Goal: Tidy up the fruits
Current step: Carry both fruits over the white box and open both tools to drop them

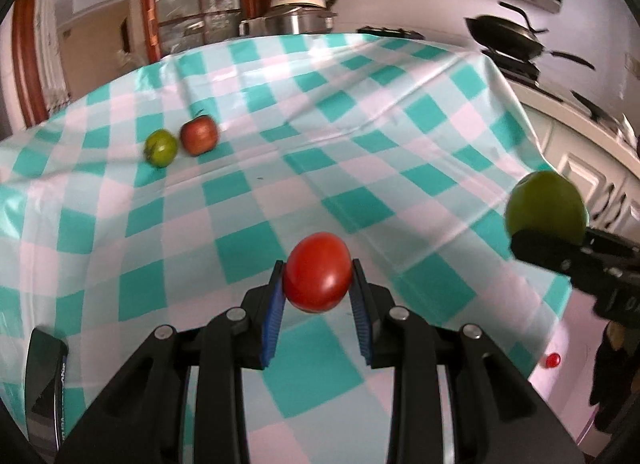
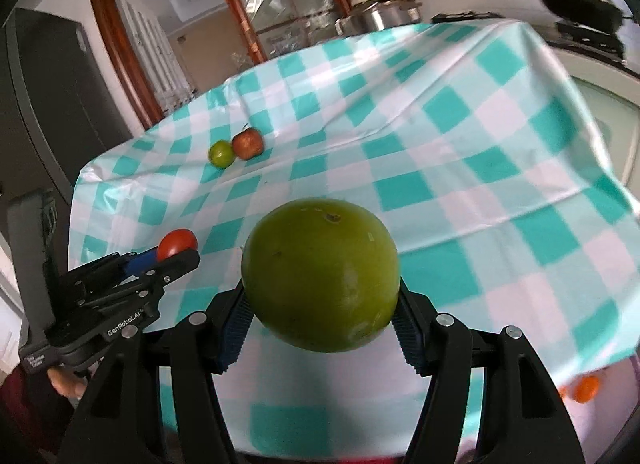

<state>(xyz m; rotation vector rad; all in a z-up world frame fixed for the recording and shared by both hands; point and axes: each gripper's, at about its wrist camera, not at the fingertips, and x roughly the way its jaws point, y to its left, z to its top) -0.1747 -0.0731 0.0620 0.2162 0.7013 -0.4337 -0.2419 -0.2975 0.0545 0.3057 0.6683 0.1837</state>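
Blue-padded fingers (image 1: 276, 304) of the left gripper (image 1: 318, 296) clamp a red tomato (image 1: 318, 272) at lower centre of its view, lifted off the checked tablecloth (image 1: 360, 136). At mid-left, a small green fruit (image 1: 161, 147) and red apple (image 1: 199, 134) sit touching, apparently the gathering spot. Far right, the right gripper (image 2: 320, 316) grips a large green fruit (image 2: 320, 274), likely bound there too.

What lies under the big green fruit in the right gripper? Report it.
Under the big green fruit, only the checkered tablecloth shows; the right gripper holds it aloft. The cloth patch right beneath is hidden.
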